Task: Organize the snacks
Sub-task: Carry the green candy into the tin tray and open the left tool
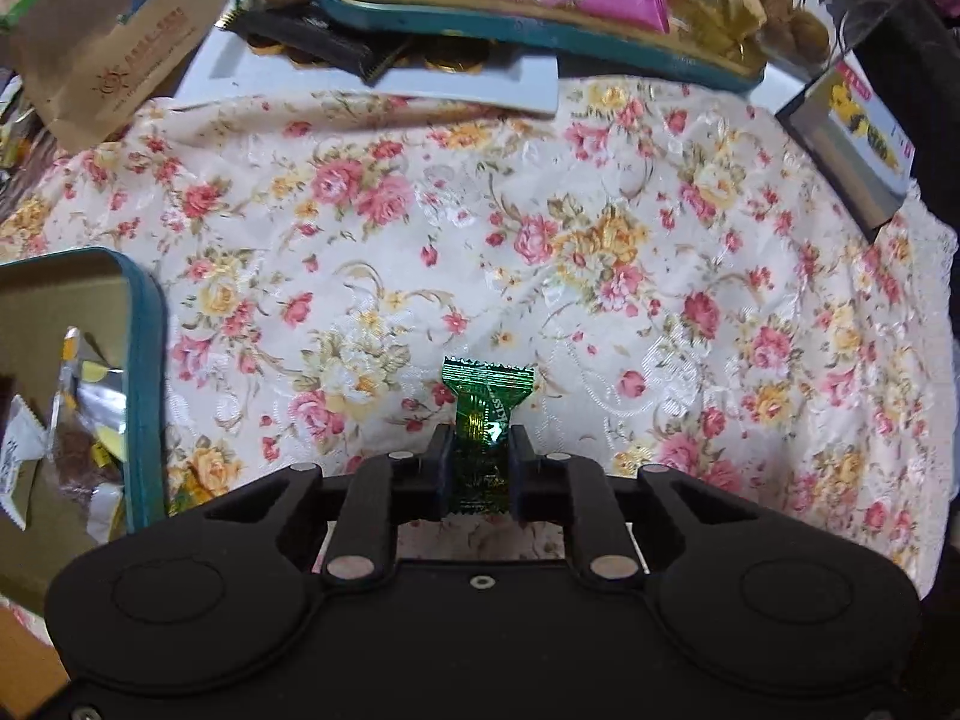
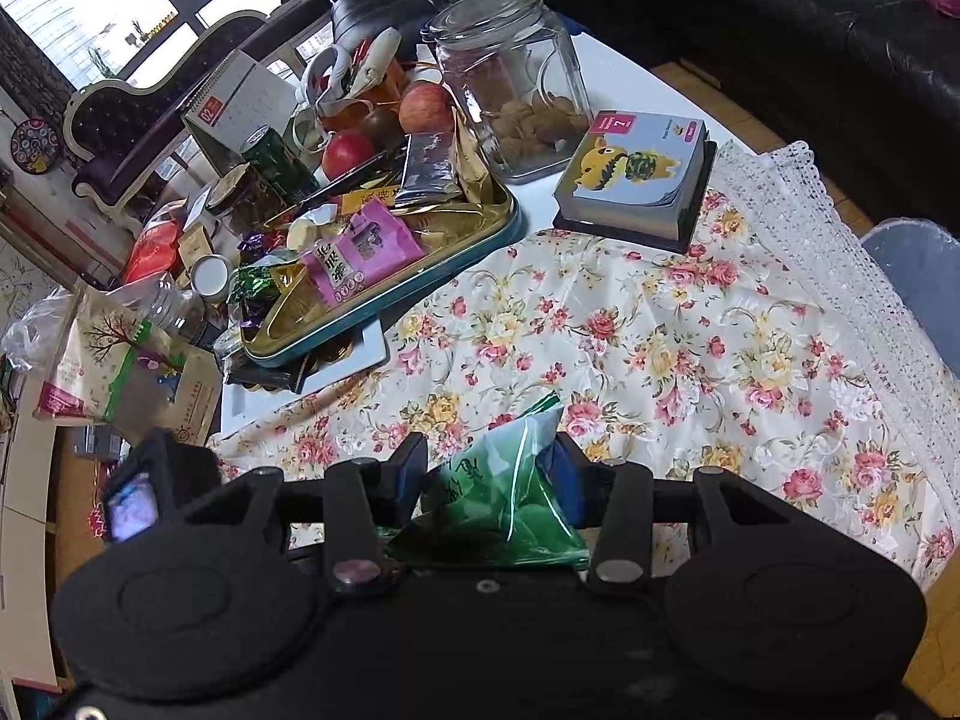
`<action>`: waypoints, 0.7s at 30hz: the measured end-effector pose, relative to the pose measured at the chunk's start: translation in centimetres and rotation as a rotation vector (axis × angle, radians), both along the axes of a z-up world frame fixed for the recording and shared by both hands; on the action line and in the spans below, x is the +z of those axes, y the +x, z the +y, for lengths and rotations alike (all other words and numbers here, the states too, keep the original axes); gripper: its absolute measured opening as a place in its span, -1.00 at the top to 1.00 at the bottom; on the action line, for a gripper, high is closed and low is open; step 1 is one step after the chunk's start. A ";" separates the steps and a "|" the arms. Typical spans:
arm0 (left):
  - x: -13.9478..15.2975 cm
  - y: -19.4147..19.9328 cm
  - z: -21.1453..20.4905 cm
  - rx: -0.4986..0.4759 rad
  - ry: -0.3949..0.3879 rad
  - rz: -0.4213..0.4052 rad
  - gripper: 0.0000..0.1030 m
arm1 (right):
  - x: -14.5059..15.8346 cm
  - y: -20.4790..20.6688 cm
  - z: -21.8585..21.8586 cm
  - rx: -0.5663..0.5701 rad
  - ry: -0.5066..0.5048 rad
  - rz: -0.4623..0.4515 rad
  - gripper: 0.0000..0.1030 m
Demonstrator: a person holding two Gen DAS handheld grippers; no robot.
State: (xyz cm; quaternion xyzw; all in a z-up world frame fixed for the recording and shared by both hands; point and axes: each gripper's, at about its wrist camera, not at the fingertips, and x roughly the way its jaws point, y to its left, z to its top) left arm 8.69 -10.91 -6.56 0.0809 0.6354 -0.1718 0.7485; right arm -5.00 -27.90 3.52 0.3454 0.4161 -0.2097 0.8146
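Note:
My left gripper [image 1: 480, 459] is shut on a small green foil-wrapped candy [image 1: 487, 402], which sticks out ahead of the pads over the floral tablecloth [image 1: 600, 252]. A teal tin [image 1: 144, 384] with a gold inside holds several wrapped snacks at the left edge of the left wrist view. In the right wrist view my right gripper [image 2: 489, 471] is shut on a green puffy snack bag [image 2: 510, 486], held above the cloth. A teal-rimmed gold lid [image 2: 384, 294] piled with snack packets, one of them pink [image 2: 360, 252], lies at the back left.
A glass jar of cookies [image 2: 516, 84] and a thick book with a yellow cartoon cover [image 2: 636, 174] stand behind the cloth. Apples, cans, paper bags [image 2: 120, 366] and a desk calendar crowd the back left. The table's lace edge [image 2: 840, 240] runs along the right.

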 end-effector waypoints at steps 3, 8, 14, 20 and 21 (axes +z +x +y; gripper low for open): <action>2.4 0.4 1.1 0.023 -0.018 -0.022 0.54 | -0.3 0.2 0.1 -0.007 0.005 0.011 0.10; 6.8 0.9 3.9 0.052 -0.022 -0.120 0.54 | -0.9 0.9 0.7 0.001 0.008 0.033 0.10; 10.0 2.5 8.8 0.131 -0.028 -0.162 0.53 | -1.6 2.2 2.3 0.023 -0.013 0.066 0.10; 11.2 4.1 14.6 0.236 -0.019 -0.169 0.53 | -2.1 4.4 5.2 0.075 -0.029 0.088 0.10; 11.3 4.3 15.6 0.251 -0.017 -0.173 0.53 | -2.2 4.7 5.8 0.087 -0.033 0.090 0.10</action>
